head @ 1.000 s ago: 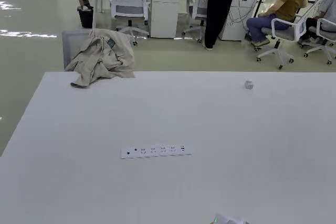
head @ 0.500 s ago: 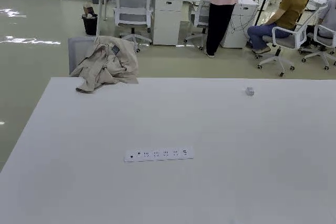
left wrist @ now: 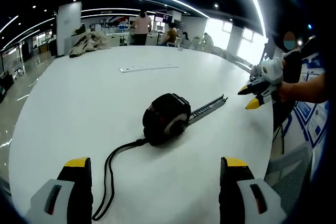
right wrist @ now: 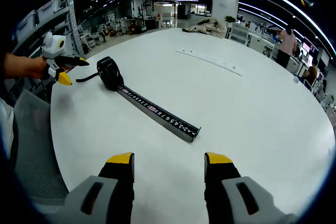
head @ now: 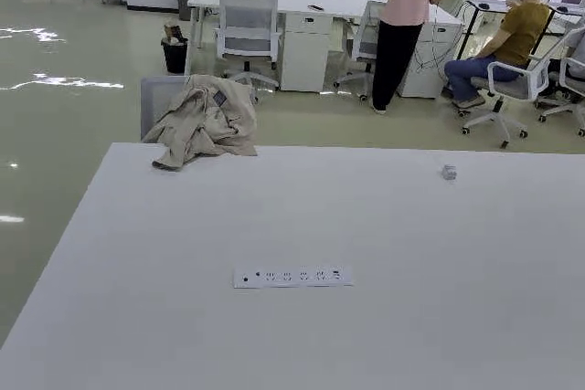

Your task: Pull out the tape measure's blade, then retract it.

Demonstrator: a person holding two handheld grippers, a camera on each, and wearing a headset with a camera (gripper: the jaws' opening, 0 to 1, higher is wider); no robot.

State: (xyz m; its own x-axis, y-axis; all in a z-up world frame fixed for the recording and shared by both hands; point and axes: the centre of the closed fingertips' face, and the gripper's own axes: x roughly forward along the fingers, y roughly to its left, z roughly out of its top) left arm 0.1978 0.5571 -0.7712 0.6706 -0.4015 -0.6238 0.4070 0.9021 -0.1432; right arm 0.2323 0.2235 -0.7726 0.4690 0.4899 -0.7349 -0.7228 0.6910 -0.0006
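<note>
While the tape measure (left wrist: 167, 119) lay on the white table (head: 411, 299) close to its near edge, its blade (right wrist: 157, 113) was drawn out flat across the surface, the printed numbers facing up. The left gripper (left wrist: 156, 163) hung just behind the black case with its jaws spread wide and nothing between them. The right gripper (right wrist: 169, 158) was likewise wide open and empty, facing the end hook (right wrist: 193, 131) from a little way off. Neither tool touched the tape. A dark cord (left wrist: 107, 177) trailed from the case in a loop towards the left gripper. The head view looked further up the table, at the power strip (head: 292, 277) and a jacket (head: 206, 121) slung over a chair at the far edge, so the work itself sat below what the headset saw. Judging from this, the pull-out looked done and the retraction was what remained. Whether a lock held the blade could not be told. If it was freed with nobody holding the case, the light body would probably skate along the smooth top towards the hook, or the blade would whip home and kick sideways. A pinch on the thin, slick blade could slip, and a grab at the rounded case could roll it. The loose cord might also snag a jaw. With the gaze off the tape, either gripper could easily close short of its mark.
</note>
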